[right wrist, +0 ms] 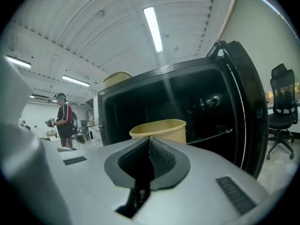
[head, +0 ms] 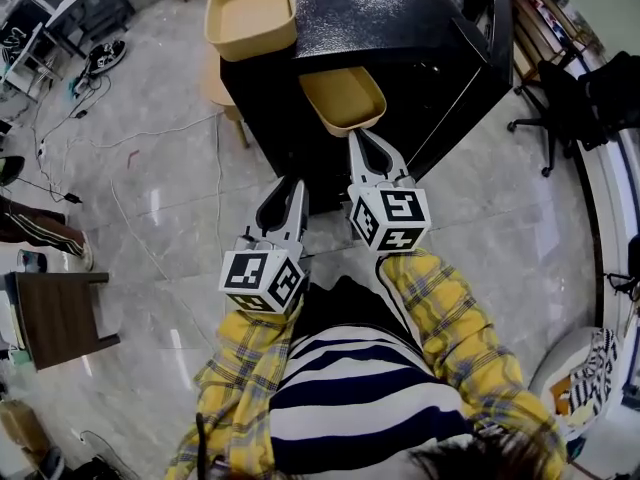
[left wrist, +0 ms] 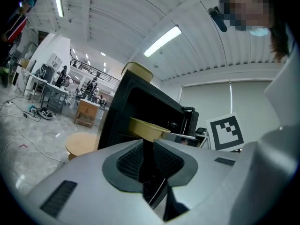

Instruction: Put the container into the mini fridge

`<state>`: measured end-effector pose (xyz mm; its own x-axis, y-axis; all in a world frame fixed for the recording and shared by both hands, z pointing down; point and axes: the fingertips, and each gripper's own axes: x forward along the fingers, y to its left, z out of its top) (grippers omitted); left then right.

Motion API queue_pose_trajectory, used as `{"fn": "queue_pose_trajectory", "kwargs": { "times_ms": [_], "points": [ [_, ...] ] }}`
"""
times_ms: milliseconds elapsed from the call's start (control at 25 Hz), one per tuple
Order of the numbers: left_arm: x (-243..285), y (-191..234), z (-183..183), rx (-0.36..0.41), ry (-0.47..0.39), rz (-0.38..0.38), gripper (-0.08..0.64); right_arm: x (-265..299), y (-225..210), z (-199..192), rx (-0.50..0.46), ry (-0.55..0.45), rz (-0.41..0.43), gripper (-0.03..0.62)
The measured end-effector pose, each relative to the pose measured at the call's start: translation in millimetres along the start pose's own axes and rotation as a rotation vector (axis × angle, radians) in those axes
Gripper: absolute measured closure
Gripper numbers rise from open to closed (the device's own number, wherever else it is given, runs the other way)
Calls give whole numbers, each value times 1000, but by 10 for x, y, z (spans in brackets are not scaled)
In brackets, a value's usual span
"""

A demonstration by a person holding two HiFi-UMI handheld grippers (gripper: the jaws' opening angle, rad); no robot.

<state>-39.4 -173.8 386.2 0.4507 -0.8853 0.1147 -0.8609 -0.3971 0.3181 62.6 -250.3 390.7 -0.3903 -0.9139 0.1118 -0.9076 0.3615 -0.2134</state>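
Note:
A yellow container (head: 343, 96) sticks halfway out of the open black mini fridge (head: 380, 8), its far end inside the dark cavity. My right gripper (head: 356, 133) is shut on its near rim; in the right gripper view the container (right wrist: 159, 128) sits just past the closed tips (right wrist: 150, 138). My left gripper (head: 293, 182) hangs lower left in front of the fridge, nearly shut with only a thin slit and nothing in it. From the left gripper view (left wrist: 147, 142) the container (left wrist: 145, 128) juts from the fridge (left wrist: 140, 102).
A second, larger yellow container (head: 250, 13) stands on the fridge top. The fridge door (right wrist: 246, 102) stands open to the right. A round wooden stool (head: 215, 83) is left of the fridge, an office chair (head: 565, 98) to the right, cables on the floor, a person (right wrist: 63, 121) far off.

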Motion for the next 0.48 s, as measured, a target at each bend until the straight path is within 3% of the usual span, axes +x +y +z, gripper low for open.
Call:
{"fn": "queue_pose_trajectory", "kwargs": {
  "times_ms": [480],
  "points": [
    [-75,84,2,9,7,33,482,357,128,44,-45,21,42,565]
  ]
}}
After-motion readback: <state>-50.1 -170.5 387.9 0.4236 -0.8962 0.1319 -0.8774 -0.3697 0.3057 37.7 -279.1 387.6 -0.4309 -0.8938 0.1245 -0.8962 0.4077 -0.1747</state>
